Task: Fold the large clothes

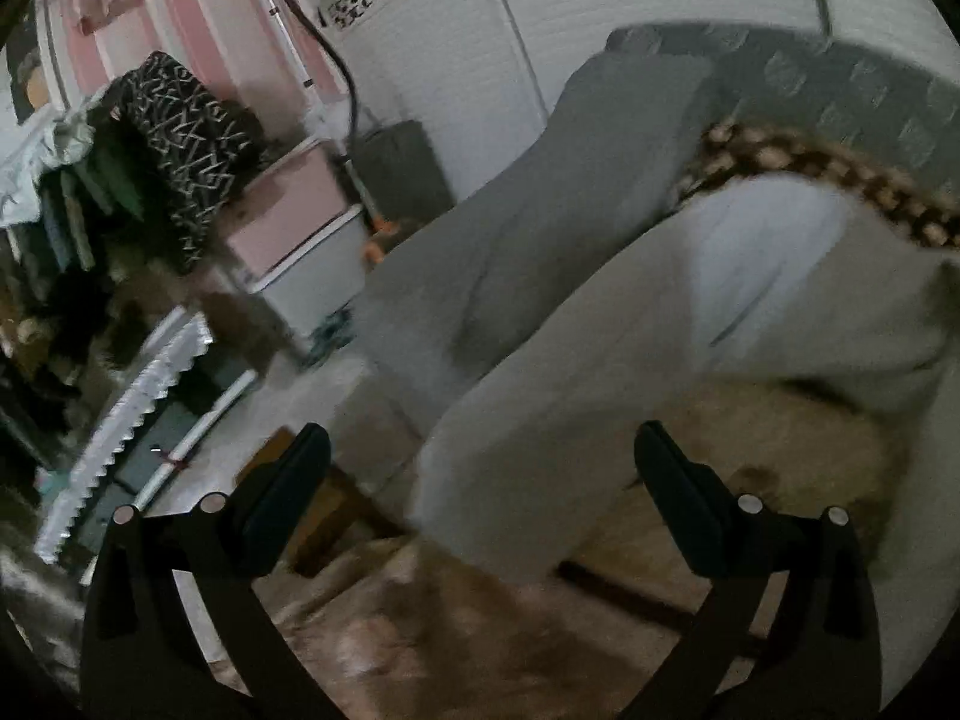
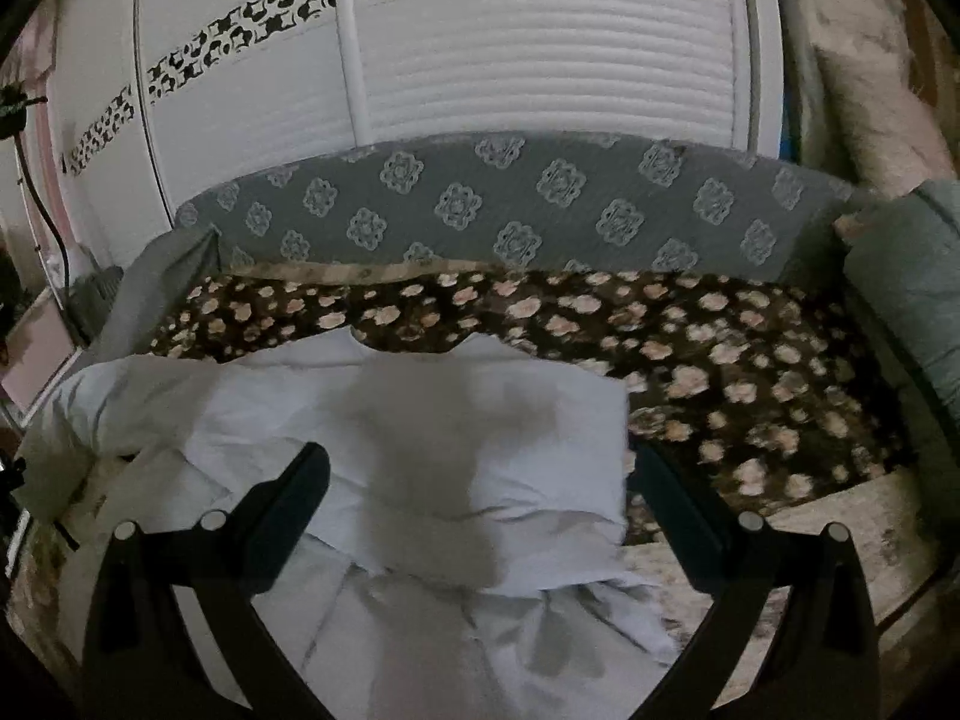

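Note:
A large white garment [image 2: 456, 468] lies crumpled on the sofa seat, over a brown flowered blanket [image 2: 750, 360]. My right gripper [image 2: 480, 468] hovers just above the garment, open, nothing between its fingers. In the left wrist view the same white garment [image 1: 690, 324] hangs over the sofa's front edge. My left gripper [image 1: 480, 450] is open and empty, held in front of the sofa's left end, with the hanging cloth just beyond its fingertips.
The grey patterned sofa back [image 2: 510, 204] runs behind the blanket, a grey armrest [image 1: 540, 192] at the left end. White louvred doors [image 2: 540, 60] stand behind. To the left are a pink-and-white drawer unit [image 1: 300, 222], a cluttered shelf [image 1: 120, 180] and a cable [image 1: 330, 54].

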Demonstrator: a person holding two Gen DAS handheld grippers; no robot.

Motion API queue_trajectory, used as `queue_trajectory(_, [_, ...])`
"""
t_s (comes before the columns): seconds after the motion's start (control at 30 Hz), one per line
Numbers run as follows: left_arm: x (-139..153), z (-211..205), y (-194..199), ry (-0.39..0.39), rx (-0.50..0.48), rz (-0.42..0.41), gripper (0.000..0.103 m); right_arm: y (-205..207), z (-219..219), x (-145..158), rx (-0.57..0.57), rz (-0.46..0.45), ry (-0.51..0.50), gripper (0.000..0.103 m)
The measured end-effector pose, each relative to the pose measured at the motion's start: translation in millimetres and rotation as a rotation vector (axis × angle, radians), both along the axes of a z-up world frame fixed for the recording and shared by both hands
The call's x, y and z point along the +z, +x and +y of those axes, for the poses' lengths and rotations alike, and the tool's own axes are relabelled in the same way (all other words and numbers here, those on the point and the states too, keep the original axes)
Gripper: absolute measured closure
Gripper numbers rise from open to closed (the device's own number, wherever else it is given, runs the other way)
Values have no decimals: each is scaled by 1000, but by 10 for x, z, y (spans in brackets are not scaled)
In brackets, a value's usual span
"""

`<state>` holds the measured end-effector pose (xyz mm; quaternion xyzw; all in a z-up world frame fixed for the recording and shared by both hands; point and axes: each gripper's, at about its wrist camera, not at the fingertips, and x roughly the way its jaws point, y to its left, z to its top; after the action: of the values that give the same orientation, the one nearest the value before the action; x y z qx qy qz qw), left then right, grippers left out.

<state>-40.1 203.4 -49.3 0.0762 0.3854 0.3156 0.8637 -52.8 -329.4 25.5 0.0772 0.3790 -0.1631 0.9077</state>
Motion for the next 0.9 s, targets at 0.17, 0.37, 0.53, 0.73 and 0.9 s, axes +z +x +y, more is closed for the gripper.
queue_trajectory(0.17, [-196, -169, 162, 15, -62, 120, 3, -148, -171, 140, -44, -19, 1, 2])
queue_trajectory(0.37, [-228, -45, 359, -137, 4, 145, 82, -224, -312, 141, -75, -31, 64, 1])
queue_trajectory(0.53, [317, -534, 391, -145, -114, -6, 93, -241, -358, 116, -81, -45, 98, 2])
queue_trajectory(0.73, [1036, -1885, 575, -248, -420, -130, 94, -237, -461, 63, -83, -50, 143, 2])
queue_trajectory(0.9, [1345, -3304, 687, -328, -701, -127, 94, -264, -513, 67, -96, -55, 142, 2])
